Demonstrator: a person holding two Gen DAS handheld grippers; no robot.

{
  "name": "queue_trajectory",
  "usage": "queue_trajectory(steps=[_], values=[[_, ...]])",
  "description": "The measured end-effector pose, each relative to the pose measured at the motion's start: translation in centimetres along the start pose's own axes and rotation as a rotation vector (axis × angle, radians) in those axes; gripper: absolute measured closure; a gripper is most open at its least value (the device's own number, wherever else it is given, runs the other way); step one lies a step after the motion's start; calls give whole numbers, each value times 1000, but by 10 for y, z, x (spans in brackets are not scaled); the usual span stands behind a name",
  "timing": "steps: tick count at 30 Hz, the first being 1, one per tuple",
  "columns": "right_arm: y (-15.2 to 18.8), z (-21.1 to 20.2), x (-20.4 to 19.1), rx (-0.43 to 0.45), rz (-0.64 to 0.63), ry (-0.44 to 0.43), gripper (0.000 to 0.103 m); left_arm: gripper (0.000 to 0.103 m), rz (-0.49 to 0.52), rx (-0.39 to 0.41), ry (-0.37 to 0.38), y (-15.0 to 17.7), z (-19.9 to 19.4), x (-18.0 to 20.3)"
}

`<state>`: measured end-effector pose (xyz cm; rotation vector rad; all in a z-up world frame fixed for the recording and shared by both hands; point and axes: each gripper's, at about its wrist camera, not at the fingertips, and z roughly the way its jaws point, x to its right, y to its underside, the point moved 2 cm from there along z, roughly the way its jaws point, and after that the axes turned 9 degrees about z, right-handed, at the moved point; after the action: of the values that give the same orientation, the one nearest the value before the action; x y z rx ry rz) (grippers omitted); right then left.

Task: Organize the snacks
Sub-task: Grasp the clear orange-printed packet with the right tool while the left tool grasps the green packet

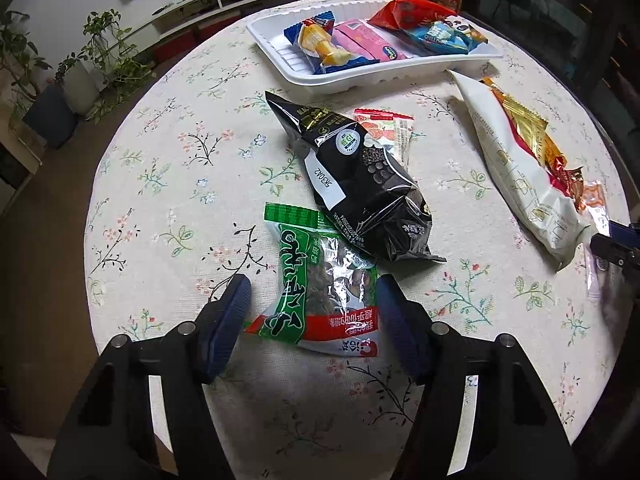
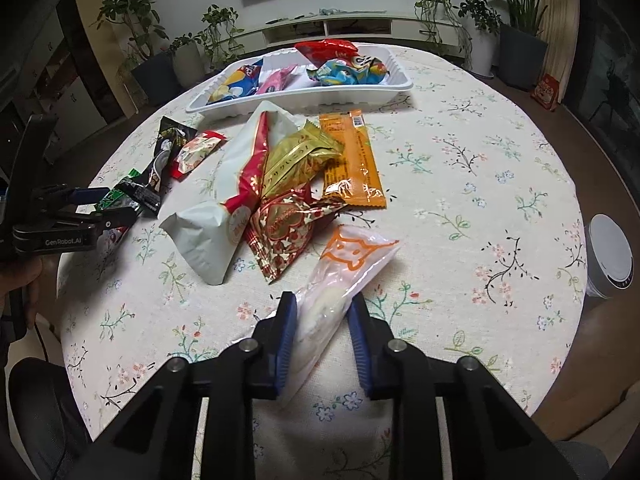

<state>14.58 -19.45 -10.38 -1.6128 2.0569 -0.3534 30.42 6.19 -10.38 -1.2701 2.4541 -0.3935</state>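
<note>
A green packet of nuts (image 1: 316, 264) lies on the flowered tablecloth in the left wrist view. My left gripper (image 1: 314, 300) stands open astride it: the right pad is at the packet's edge and the left pad stands clear of it. My right gripper (image 2: 322, 316) is shut on a clear packet with an orange cat print (image 2: 352, 264), which rests on the cloth. A white tray (image 1: 360, 80) at the far side holds several snacks. From the right wrist view, the left gripper (image 2: 108, 204) shows at the left edge.
A black bag (image 1: 360, 184) overlaps the green packet's far end, with a small red packet (image 1: 388, 128) behind it. A white bag (image 2: 224, 200), gold (image 2: 304, 156), orange (image 2: 352, 156) and red heart (image 2: 288, 232) packets lie in a heap. A white round device (image 2: 610, 256) stands beyond the table's right edge.
</note>
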Motion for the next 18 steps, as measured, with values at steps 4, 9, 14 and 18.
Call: queue_trajectory(steps=[4, 9, 14, 18], values=[[2, -2, 3, 1, 10, -20, 78, 52, -3, 10, -6, 0, -2, 0], [2, -3, 7, 1, 25, -45, 80, 64, -65, 44, 34, 7, -5, -6], [2, -4, 9, -4, 38, -67, 82, 70, -111, 63, 62, 16, -11, -11], [3, -5, 11, -3, 48, -81, 83, 73, -145, 81, 89, 24, -17, -12]])
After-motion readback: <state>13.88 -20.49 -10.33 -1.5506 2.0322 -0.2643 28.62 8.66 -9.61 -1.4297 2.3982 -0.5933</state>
